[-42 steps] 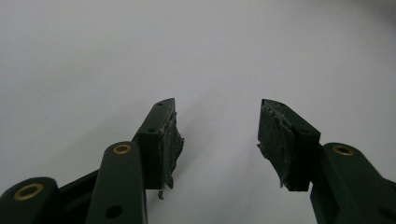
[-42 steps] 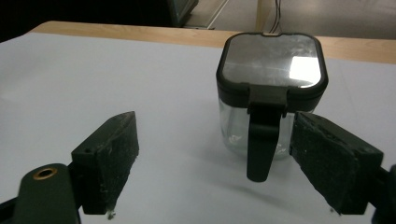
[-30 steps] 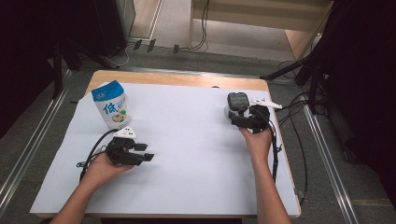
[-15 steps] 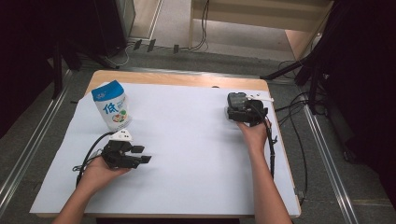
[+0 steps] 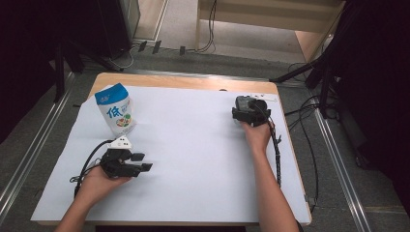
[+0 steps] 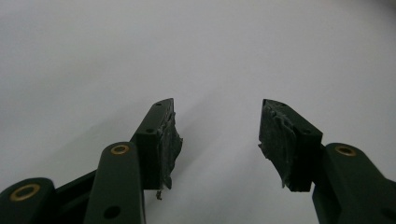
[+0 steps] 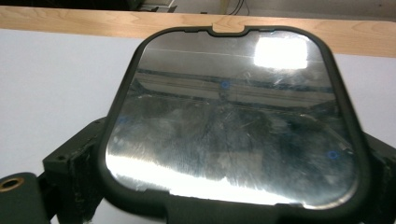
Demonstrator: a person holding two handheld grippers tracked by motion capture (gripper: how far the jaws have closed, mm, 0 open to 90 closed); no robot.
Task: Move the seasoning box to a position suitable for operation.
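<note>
Leftmost on the white sheet (image 5: pixel 193 145) that covers the wooden table (image 5: pixel 183 81) stands a blue-and-white bag (image 5: pixel 115 109) with a green printed character, upright near the far left corner. Nothing touches it.

Just nearer the person and slightly to its right, the left gripper (image 5: pixel 140 162) rests low over the sheet in the left hand (image 5: pixel 99 181), its black cable (image 5: pixel 89 157) looping out to the left. The jaws stand apart with nothing between them; in the left gripper view the two worn, ragged pads (image 6: pixel 170 140) face each other across bare white sheet. The bag sits near this gripper but apart from it, off to the side of where the jaws point.

Between the two grippers lies a broad stretch of plain sheet.

Over at the far right of the table, the right hand (image 5: pixel 256 135) holds the right gripper (image 5: pixel 244 113) close to the wooden edge, its cable trailing back along the forearm (image 5: pixel 270 193). In the right gripper view a dark, rounded-square lid with a glossy, reflective face (image 7: pixel 233 116) lies between the two jaws, whose pads sit against its left and right edges, so the gripper is clamped on it. The lid hides the jaw tips and most of the sheet ahead; beyond its top rim runs the strip of bare wood at the table's far edge. On the floor past the table are cables (image 5: pixel 309 111) and dark stands (image 5: pixel 329 77).
</note>
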